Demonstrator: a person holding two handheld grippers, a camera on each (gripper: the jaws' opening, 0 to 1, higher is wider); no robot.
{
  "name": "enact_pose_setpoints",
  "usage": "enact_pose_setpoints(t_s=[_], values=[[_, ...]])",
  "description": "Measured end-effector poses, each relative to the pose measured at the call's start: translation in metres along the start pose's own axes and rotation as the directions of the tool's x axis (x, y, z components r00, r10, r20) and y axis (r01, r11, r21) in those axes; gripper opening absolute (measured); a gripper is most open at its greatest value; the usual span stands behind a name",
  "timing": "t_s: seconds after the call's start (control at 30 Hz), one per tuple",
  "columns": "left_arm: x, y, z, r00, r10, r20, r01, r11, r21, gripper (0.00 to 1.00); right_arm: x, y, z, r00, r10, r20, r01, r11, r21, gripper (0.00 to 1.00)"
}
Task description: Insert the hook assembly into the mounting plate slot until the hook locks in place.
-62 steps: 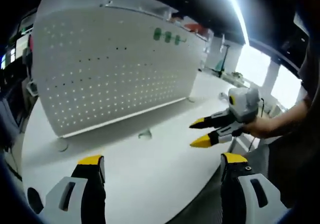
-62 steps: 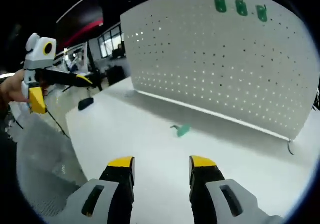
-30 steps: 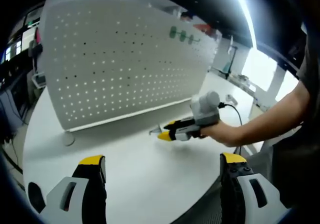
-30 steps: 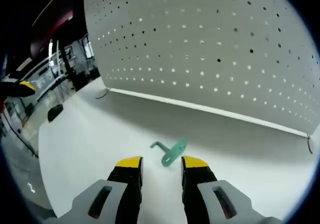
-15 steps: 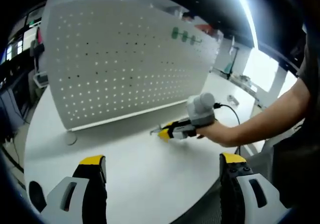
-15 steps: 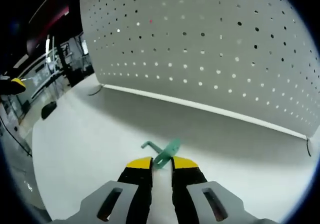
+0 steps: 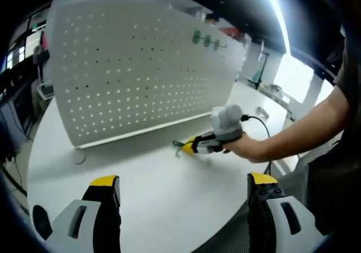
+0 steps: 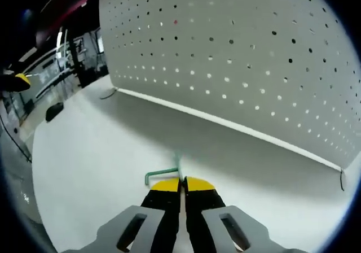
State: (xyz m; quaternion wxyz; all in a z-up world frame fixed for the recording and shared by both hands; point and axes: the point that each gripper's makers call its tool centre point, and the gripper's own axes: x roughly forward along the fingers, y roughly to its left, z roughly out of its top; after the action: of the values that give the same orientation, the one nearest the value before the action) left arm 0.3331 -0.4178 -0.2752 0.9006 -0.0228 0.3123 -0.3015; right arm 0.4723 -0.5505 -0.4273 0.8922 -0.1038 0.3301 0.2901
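The right gripper (image 8: 181, 183) had clamped the green hook (image 8: 163, 173) off the table (image 8: 84, 151), left gripper (image 7: 180, 188) agape; insertion into the pegboard (image 8: 254, 66) remained.

Right claw (image 8: 181, 184) clamped tight, left claw (image 7: 183, 186) spread wide

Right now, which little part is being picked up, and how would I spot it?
Find the big white board full of holes standing on the white table. In front of its bottom edge, the right gripper is shut on a small green hook. Unlike the three green hooks hanging high on the board, this one is down near the table.
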Motion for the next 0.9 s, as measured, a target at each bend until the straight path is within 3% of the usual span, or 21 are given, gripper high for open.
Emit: enact_pose_setpoints(t_s=[0.2, 0.57, 0.8, 0.9], values=[[-0.003, 0.003, 0.003, 1.0, 0.007, 0.003, -0.007, 1.0, 0.011, 0.95, -0.009, 0.0, 0.011, 1.0, 0.028, 0.003, -0.028, 0.998, -0.064, 0.0], [-0.009, 0.022, -0.004, 0.998, 0.062, -0.027, -0.061, 0.997, 0.054, 0.95, -0.04, -0.009, 0.058, 0.993, 0.1, 0.057, -0.091, 0.985, -0.145, 0.0], [-0.001, 0.025, -0.011, 0.996, 0.063, -0.069, -0.055, 0.993, 0.106, 0.94, -0.067, 0.009, 0.076, 0.976, 0.211, 0.045, -0.194, 0.949, -0.249, 0.0], [0.003, 0.023, -0.012, 0.996, 0.046, -0.079, -0.037, 0.993, 0.113, 0.93, -0.081, 0.027, 0.082, 0.959, 0.283, 0.031, -0.262, 0.919, -0.296, 0.0]])
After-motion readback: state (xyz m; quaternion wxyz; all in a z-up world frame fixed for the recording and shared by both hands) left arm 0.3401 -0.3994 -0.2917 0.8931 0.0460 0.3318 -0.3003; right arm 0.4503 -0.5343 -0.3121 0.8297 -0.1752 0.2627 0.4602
